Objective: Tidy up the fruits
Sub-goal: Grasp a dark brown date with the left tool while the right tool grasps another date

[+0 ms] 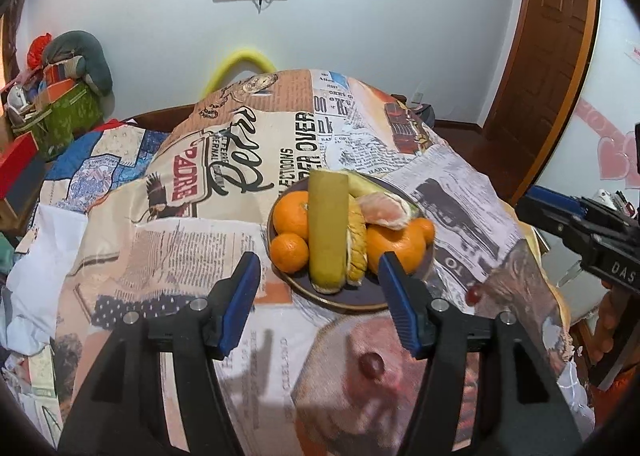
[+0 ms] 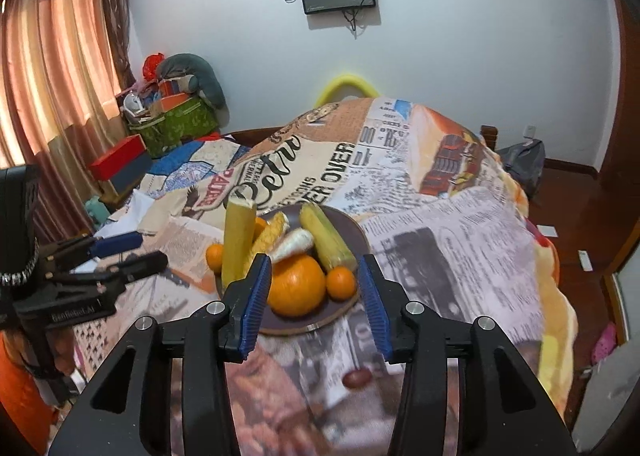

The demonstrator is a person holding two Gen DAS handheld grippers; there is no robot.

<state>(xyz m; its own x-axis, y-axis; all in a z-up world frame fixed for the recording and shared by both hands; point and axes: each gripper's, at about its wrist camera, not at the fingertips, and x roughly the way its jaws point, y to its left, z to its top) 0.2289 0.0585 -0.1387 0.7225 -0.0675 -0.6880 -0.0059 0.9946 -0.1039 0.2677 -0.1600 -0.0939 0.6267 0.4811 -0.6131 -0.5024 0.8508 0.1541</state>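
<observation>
A dark round plate [image 1: 344,306] sits on the printed cloth, piled with oranges [image 1: 294,214], a long yellow-green stalk [image 1: 327,232], corn cobs [image 1: 357,252] and a peeled citrus segment [image 1: 384,210]. My left gripper [image 1: 320,304] hovers just short of the plate's near rim, open, with nothing between its blue pads. In the right wrist view the same plate [image 2: 352,228] holds a big orange [image 2: 296,288] and a small one [image 2: 341,282]. My right gripper [image 2: 316,304] is open and empty before it. A dark red grape [image 1: 371,365] lies on the cloth nearer me, and another [image 1: 474,295] to the right.
The cloth [image 2: 460,240] covers a humped surface that drops off at the right. The left gripper [image 2: 148,250] reaches in from the left of the right wrist view; the right one [image 1: 532,208] shows at the left view's right edge. Boxes and bags [image 2: 172,120] stand by the curtain.
</observation>
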